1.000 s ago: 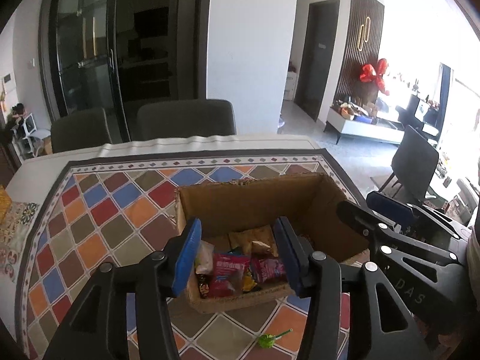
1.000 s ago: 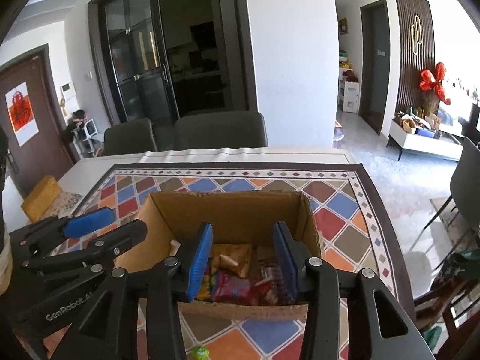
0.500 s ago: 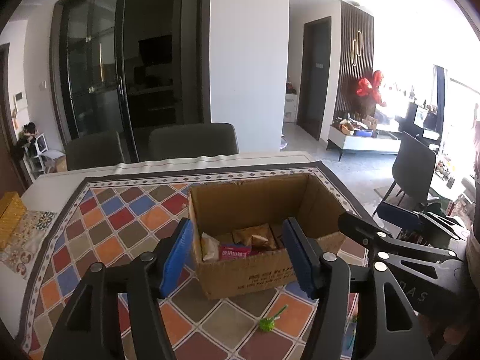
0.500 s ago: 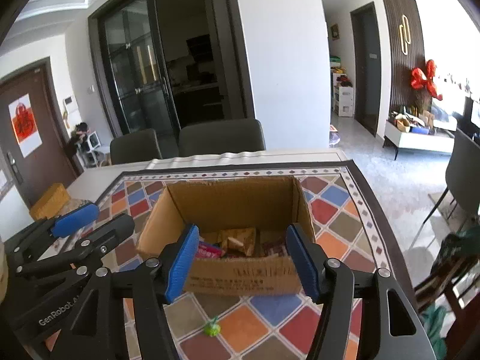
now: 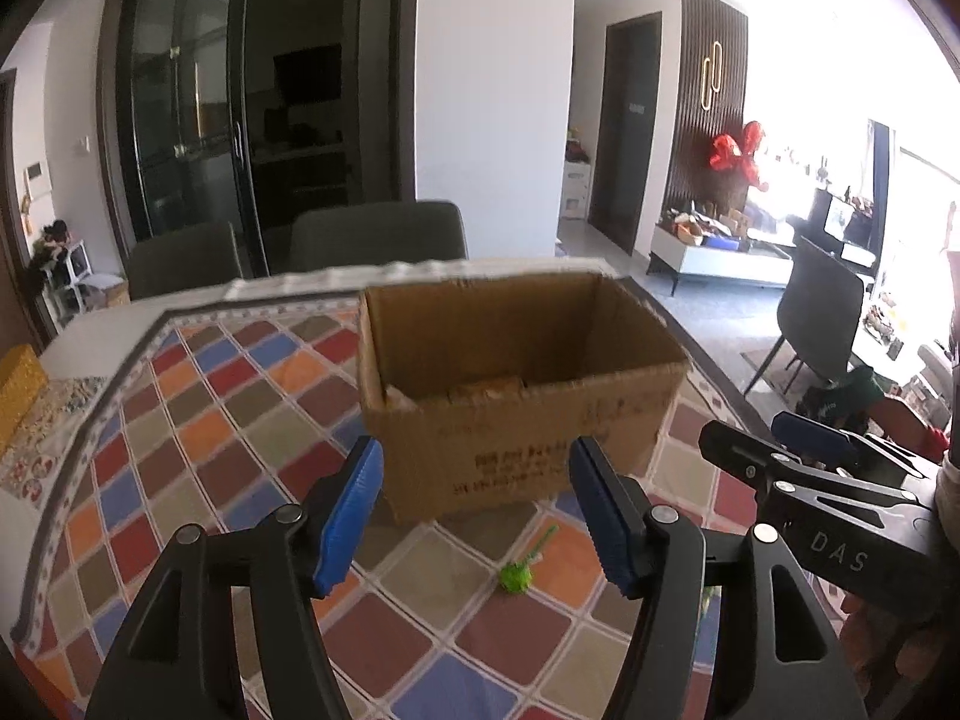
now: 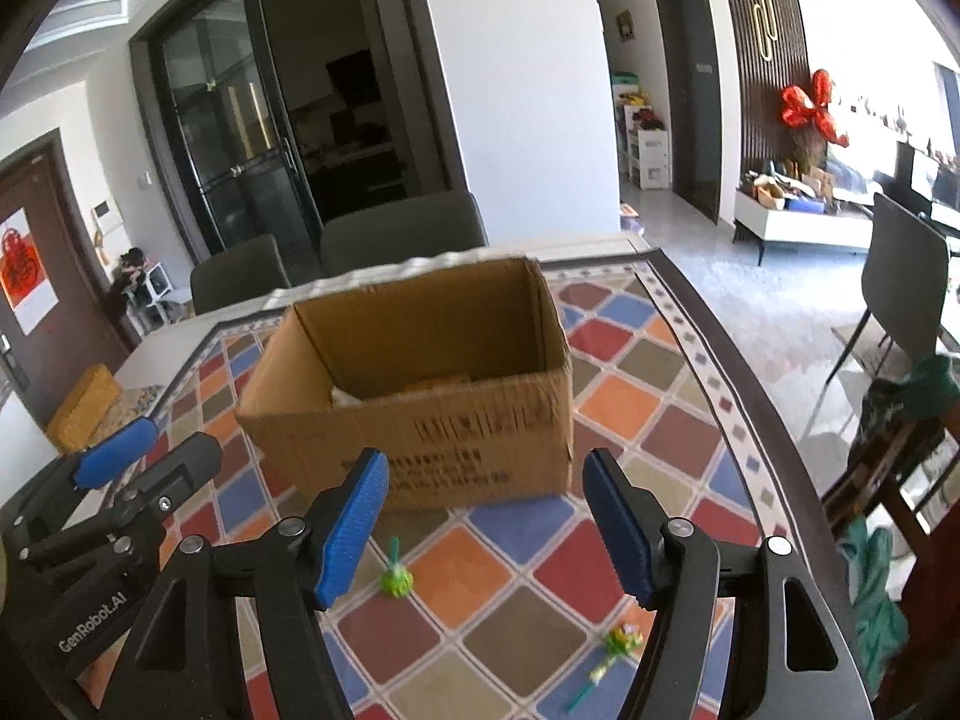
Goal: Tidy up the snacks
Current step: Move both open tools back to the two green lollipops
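L wrist view: left gripper (image 5: 477,507) w/ jaws apart, just been opening, nothing betw. them; bare tabletop (image 5: 198,444) w/ diamond-pattern cloth gives free room on its left side. Cardboard box (image 5: 522,414) sits mid-tabletop just ahead, top open, long axis running across the view, printed side facing the camera; snack packs barely visible inside. Green lollipop (image 5: 517,577) lies near the box front, stick pointing up-right. Right gripper (image 5: 780,450) close at the right edge.

R wrist view: right gripper (image 6: 486,531) jaws also apart, just been opening, empty. Box (image 6: 420,414) ahead, tabletop edge (image 6: 750,378) to the right. Green lollipop (image 6: 396,582) betw. the jaws' line on the cloth; second lollipop (image 6: 621,642) nearer, stick pointing down-left.
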Demonstrator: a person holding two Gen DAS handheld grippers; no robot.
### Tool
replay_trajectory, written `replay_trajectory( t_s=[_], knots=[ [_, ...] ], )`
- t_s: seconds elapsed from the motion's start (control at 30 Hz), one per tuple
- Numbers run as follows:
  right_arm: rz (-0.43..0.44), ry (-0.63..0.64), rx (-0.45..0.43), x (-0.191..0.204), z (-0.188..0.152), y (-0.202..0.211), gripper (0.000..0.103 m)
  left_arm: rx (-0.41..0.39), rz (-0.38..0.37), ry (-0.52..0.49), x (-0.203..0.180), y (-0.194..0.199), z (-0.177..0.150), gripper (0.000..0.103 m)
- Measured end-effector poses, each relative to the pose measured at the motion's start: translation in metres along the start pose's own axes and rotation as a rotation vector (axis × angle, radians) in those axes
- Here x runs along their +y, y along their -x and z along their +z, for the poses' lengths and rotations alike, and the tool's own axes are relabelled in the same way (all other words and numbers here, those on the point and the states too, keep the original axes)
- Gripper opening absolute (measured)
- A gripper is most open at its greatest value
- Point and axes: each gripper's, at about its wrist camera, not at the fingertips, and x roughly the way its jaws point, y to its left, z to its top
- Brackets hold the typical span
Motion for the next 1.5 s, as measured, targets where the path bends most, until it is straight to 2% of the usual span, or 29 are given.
replay_trajectory(
  t_s=[0.37, 0.57, 0.67, 0.87, 1.27, 1.5],
  knots=[
    [-0.016, -0.053, 0.032, -0.013, -0.048, 0.006, 0.068, -0.009, -0.016, 0.004, -0.012, 0.002, -0.046, 0.064],
    [-0.071, -0.041, 0.006, -0.018, -0.073, 0.011, 0.068, -0.001, -0.025, 0.02, -0.014, -0.005, -0.071, 0.064],
    [-0.105, -0.035, -0.014, -0.02, -0.081, 0.014, 0.068, -0.005, -0.005, 0.0, -0.018, -0.01, -0.08, 0.064],
    [-0.147, -0.004, -0.024, -0.021, -0.096, 0.006, 0.068, 0.005, 0.014, -0.036, -0.024, -0.026, -0.093, 0.064],
    [-0.206, -0.061, 0.057, -0.041, -0.114, -0.028, 0.068, 0.088, 0.005, -0.027, -0.024, -0.071, -0.107, 0.063],
    [-0.207, -0.104, 0.111, -0.053, -0.121, -0.046, 0.067, 0.117, -0.006, -0.021, -0.027, -0.094, -0.106, 0.057]
  ],
)
